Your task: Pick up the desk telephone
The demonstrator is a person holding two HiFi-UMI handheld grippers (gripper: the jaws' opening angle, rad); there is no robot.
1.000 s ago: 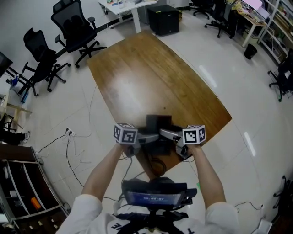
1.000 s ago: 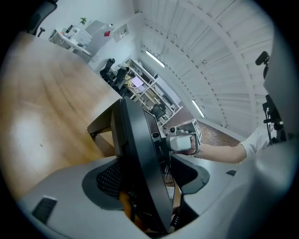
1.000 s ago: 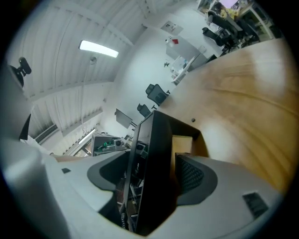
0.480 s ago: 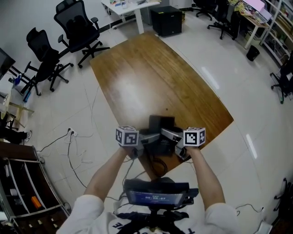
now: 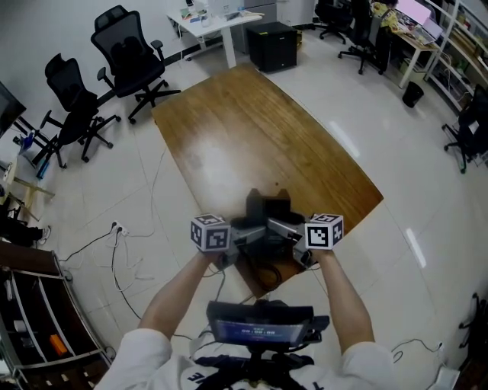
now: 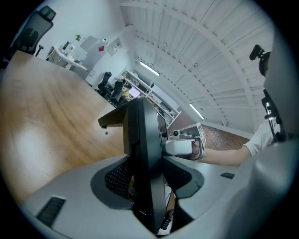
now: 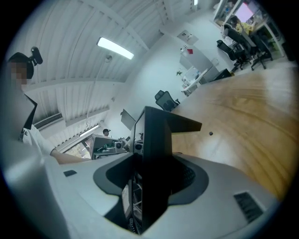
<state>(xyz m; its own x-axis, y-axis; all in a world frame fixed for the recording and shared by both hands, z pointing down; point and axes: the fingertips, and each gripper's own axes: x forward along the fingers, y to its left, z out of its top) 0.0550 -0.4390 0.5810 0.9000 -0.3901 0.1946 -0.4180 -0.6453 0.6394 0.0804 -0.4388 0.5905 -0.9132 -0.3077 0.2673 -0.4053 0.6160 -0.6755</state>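
Note:
The black desk telephone hangs just above the near corner of the wooden table, clamped from both sides. My left gripper is shut on its left side and my right gripper on its right side; both pairs of jaws have just been closing on it. In the left gripper view the telephone stands edge-on between the jaws, with the right gripper beyond it. In the right gripper view the telephone fills the gap between the jaws. Its cord hangs below.
Black office chairs stand past the table's far left corner. A white desk and a black cabinet are behind the table. Cables lie on the floor at the left. More chairs and desks line the right side.
Both grippers, with the telephone between them, have risen slightly above the table.

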